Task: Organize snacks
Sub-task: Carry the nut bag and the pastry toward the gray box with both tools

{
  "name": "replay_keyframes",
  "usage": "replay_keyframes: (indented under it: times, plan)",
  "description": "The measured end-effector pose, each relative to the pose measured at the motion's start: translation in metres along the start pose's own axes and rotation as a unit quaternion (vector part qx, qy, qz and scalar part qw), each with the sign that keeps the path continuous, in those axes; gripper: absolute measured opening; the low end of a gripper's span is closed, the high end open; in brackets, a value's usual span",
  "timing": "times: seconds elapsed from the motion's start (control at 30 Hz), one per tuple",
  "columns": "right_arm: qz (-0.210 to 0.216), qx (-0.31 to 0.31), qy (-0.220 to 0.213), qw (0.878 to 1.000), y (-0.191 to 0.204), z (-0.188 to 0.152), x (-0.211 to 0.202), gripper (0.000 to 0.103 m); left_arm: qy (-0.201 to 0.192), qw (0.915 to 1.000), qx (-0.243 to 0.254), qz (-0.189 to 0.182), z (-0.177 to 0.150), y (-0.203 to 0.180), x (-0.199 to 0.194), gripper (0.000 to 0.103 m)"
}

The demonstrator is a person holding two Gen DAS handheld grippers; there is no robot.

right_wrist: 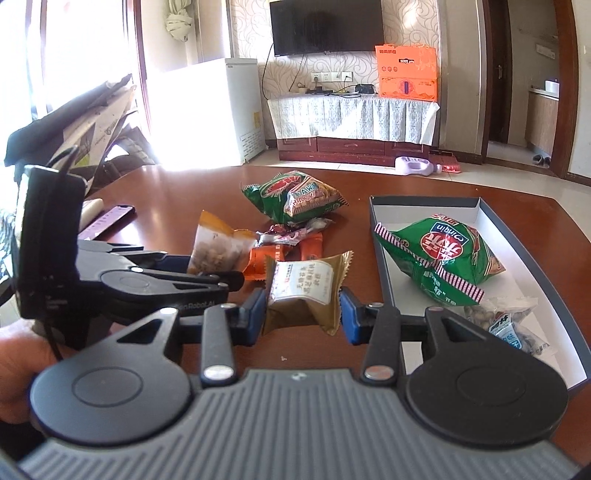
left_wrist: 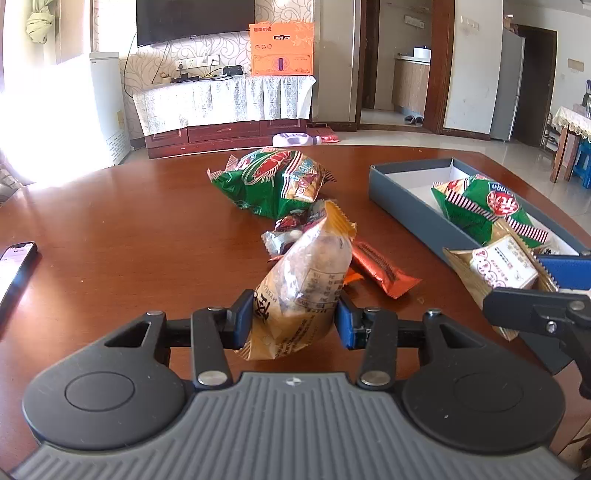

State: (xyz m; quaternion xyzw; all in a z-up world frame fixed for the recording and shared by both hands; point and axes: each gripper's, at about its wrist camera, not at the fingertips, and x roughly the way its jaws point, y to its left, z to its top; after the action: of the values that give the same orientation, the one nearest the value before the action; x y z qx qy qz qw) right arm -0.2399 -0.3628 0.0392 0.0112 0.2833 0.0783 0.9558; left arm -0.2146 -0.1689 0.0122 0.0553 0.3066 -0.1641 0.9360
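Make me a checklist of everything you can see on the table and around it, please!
Surface: brown wooden table, glossy, a few crumbs.
Job's things: grey box holding a green bag and a small nut packet; still loose: green prawn-cracker bag, orange wrappers, small dark packets.
Clutter: phone at the left edge.
Grippers: left gripper shut on yellow clear-window packet; right gripper shut on gold packet.
Cables: black cords below the TV.
Surroundings: cloth-covered cabinet, orange carton, white appliance, bottle on the floor.
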Motion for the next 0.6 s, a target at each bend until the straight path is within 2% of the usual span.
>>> replay_keyframes:
  times: [0.4, 0.6]
  plan:
    - [-0.014, 0.019, -0.016, 1.0, -0.018, -0.001, -0.015, 0.045, -0.004, 0.9998, -0.006, -0.019, 0.014, -0.023, -0.001, 0.051]
    - [-0.024, 0.029, -0.022, 0.999, -0.029, -0.003, -0.023, 0.045, -0.002, 0.9999, 0.009, 0.008, 0.021, -0.037, 0.003, 0.051]
